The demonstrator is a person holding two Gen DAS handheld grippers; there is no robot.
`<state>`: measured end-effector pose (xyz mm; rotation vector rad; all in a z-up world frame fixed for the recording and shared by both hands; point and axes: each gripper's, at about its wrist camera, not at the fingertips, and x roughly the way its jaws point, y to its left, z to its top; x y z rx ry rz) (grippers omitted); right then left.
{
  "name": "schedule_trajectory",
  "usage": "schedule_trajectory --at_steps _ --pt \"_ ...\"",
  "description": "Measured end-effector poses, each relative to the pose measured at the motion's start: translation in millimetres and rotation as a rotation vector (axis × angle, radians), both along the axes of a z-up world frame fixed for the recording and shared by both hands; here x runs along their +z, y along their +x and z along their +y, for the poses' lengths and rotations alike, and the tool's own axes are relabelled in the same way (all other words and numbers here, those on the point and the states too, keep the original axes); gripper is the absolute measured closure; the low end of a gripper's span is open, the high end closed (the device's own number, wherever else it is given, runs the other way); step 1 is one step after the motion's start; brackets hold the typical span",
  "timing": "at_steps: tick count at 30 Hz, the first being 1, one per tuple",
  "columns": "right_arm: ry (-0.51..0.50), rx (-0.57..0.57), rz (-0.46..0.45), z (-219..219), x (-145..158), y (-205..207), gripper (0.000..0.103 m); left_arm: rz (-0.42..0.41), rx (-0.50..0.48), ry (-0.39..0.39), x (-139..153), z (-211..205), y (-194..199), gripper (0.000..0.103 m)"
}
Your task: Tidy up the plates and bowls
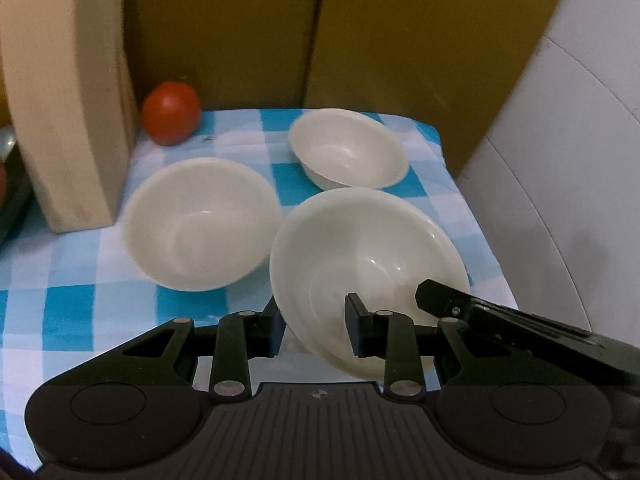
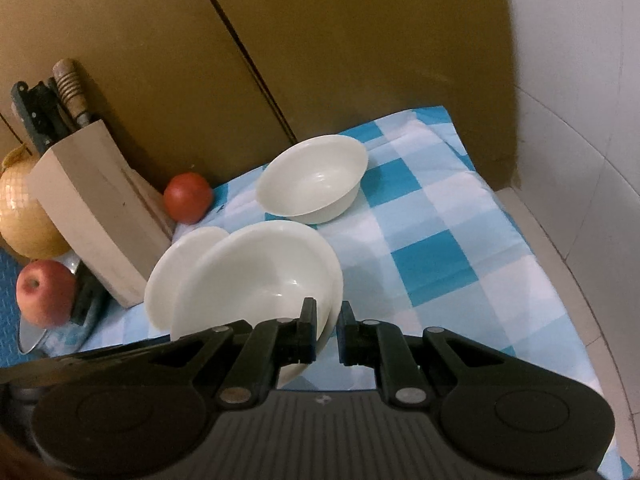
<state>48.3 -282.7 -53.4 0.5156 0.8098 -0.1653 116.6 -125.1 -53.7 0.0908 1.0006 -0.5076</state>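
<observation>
Three white bowls are on a blue-and-white checked cloth (image 1: 80,300). The nearest bowl (image 1: 368,248) is tilted and lifted at its near side. My left gripper (image 1: 316,328) is shut on its near-left rim, one finger inside and one outside. One of my right gripper's fingers (image 1: 440,298) reaches over the rim from the right. In the right wrist view my right gripper (image 2: 326,332) is shut on the same bowl (image 2: 256,280) at its right rim. A second bowl (image 1: 200,224) sits to its left, partly hidden behind it (image 2: 176,276). The third bowl (image 1: 348,148) stands farther back (image 2: 312,180).
A wooden knife block (image 2: 92,208) with knife handles stands at the left, with a tomato (image 1: 171,113) beside it. An apple (image 2: 44,292) and a yellow melon (image 2: 24,212) lie left of the block. Brown cupboard doors (image 1: 400,40) close the back. A white wall (image 2: 580,120) borders the right.
</observation>
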Motion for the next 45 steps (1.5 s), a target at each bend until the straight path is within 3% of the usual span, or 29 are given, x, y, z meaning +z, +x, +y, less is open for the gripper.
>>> schedule_trajectory --at_steps 15,22,33,39,45 --pt "-0.024 -0.032 0.081 -14.9 -19.6 1.1 0.091 0.063 -0.04 0.017 -24.1 -13.2 3.4 0.065" --pt "-0.033 -0.06 0.09 -18.0 -20.2 1.8 0.091 0.042 -0.043 0.036 -24.0 -13.5 1.8 0.059" --pt "-0.106 -0.079 0.071 -16.9 -9.7 -0.1 0.084 0.013 0.016 -0.045 4.4 17.8 10.6 0.048" --pt "-0.083 -0.118 -0.01 -15.4 4.8 1.6 0.084 0.0 0.062 -0.052 10.8 29.8 16.8 0.048" --pt "-0.04 -0.036 -0.065 12.0 13.7 37.3 0.082 -0.004 0.121 -0.083 16.3 49.9 27.2 0.048"
